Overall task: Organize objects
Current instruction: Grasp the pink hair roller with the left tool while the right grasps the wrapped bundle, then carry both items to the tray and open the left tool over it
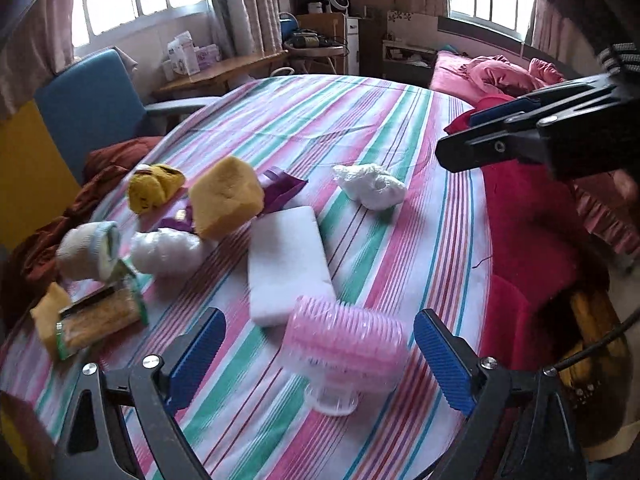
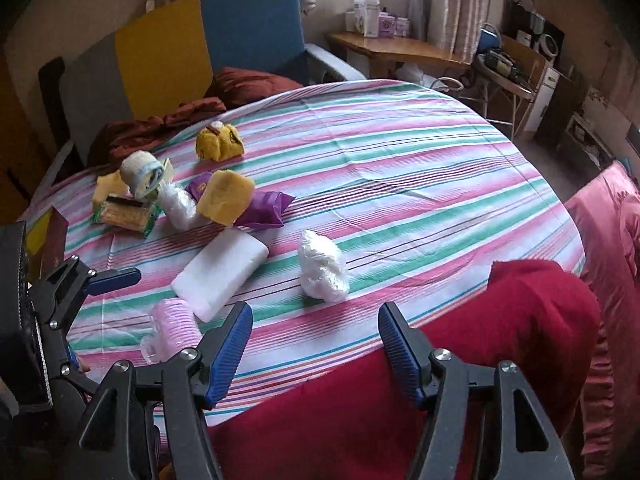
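My left gripper (image 1: 316, 354) is open, its blue pads on either side of a pink ribbed plastic cup (image 1: 346, 346) lying on its side on the striped tablecloth (image 1: 360, 128), not touching it. The cup also shows in the right wrist view (image 2: 174, 330). My right gripper (image 2: 314, 344) is open and empty above the table's near edge, in front of a crumpled white plastic bag (image 2: 322, 266). A white foam block (image 1: 286, 262) lies just beyond the cup. Yellow sponges (image 1: 226, 196), a purple packet (image 2: 262, 206), a rolled sock (image 1: 90, 250) and a packaged scourer (image 1: 98, 322) lie further left.
A red cloth (image 2: 420, 380) hangs over the table's near right edge. A blue chair (image 2: 256, 30) and brown clothes (image 2: 160, 124) sit behind the table. A pink bed (image 1: 496, 76) is to the right. The right gripper also shows in the left wrist view (image 1: 456, 148).
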`<state>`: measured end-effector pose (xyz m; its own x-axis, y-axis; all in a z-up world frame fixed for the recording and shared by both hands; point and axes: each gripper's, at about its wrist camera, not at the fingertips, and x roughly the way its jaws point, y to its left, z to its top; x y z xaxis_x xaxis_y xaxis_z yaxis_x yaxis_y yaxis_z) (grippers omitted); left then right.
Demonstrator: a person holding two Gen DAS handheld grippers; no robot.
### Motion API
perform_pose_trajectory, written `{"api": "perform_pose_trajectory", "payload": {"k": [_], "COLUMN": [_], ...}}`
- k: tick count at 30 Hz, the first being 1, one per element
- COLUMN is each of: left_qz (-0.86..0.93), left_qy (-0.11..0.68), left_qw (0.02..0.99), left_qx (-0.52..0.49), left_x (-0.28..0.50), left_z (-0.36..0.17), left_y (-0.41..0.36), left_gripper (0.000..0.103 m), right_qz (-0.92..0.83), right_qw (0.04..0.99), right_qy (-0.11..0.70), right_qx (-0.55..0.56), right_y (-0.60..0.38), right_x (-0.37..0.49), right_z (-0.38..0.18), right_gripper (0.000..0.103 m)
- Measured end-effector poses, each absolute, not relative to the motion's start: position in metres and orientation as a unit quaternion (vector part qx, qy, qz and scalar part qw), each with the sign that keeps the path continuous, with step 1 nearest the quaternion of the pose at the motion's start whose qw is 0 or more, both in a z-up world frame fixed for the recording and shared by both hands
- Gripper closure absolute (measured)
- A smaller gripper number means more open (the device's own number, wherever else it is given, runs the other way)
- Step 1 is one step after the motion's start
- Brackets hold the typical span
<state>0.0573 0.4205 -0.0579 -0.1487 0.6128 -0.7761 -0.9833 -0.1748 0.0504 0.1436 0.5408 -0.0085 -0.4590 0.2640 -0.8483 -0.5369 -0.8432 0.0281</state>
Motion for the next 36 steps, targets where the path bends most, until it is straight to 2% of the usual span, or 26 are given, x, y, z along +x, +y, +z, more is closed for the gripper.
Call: {"api": "perform_pose_trajectory", "payload": {"k": [1,3,5,12,14,15,17,18,21,26,36], "left_qz": [0.692,0.678,0.67,0.677,0.678,0.677,0.674,0.671,0.671,0.67,0.685], "left_qy": [0.29,0.281,0.263,0.237,0.235,0.234,0.232,0.232,0.233,0.244,0.224], "left_qw": [0.579,0.589,0.599,0.596,0.595,0.596,0.598,0.6,0.6,0.597,0.576], "left_qx": [-0.319,-0.338,-0.35,-0.361,-0.362,-0.362,-0.366,-0.369,-0.368,-0.368,-0.385], "left_x": [0.056,0.053,0.052,0.05,0.05,0.05,0.051,0.05,0.053,0.059,0.054], "left_z": [-0.059,-0.063,-0.064,-0.063,-0.063,-0.063,-0.062,-0.063,-0.064,-0.067,-0.067], "left_y": [0.421,0.423,0.42,0.401,0.397,0.396,0.394,0.394,0.393,0.395,0.38], "left_gripper": [0.015,0.034,0.041,0.041,0.041,0.041,0.041,0.041,0.035,0.034,0.037], "right_qz": [0.839,0.832,0.826,0.776,0.761,0.751,0.739,0.735,0.73,0.735,0.751], "right_qw": [0.228,0.219,0.205,0.186,0.183,0.179,0.167,0.162,0.161,0.166,0.163], "right_qy": [0.147,0.143,0.138,0.117,0.117,0.117,0.106,0.101,0.081,0.083,0.089], "right_qx": [-0.472,-0.489,-0.507,-0.59,-0.611,-0.624,-0.644,-0.651,-0.659,-0.653,-0.633], "right_y": [0.544,0.547,0.552,0.574,0.58,0.582,0.58,0.578,0.573,0.571,0.57], "right_x": [0.138,0.127,0.114,0.073,0.064,0.06,0.055,0.054,0.053,0.058,0.068], "right_z": [-0.011,-0.015,-0.02,-0.052,-0.064,-0.07,-0.076,-0.078,-0.081,-0.079,-0.072], "right_gripper": [0.037,0.037,0.037,0.037,0.05,0.061,0.064,0.071,0.073,0.074,0.075]}}
